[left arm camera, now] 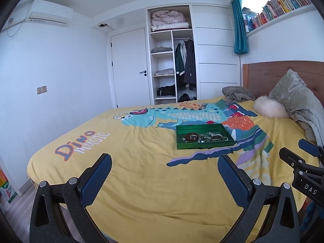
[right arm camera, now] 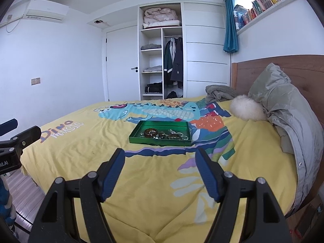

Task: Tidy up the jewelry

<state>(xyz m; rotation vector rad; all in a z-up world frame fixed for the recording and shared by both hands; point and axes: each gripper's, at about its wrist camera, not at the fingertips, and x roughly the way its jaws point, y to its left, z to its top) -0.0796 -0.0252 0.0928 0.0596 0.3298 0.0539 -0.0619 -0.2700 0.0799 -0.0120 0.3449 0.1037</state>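
A: From the left wrist view, where is the green tray (left arm camera: 204, 148)?

B: On the yellow bedspread (left arm camera: 125, 178), long axis running left to right, ahead and slightly right of the left gripper (left arm camera: 165, 173). Well apart. Jaws spread wide, holding nothing. Jewelry (left arm camera: 204, 137) is heaped in the tray's right half.

A: And the right wrist view?

B: The tray (right arm camera: 160, 139) lies crosswise, straight ahead of the right gripper (right arm camera: 160, 167), near but apart. Its jaws are released too, empty. The brown bangle (right arm camera: 150, 132) sits left of the tangle.
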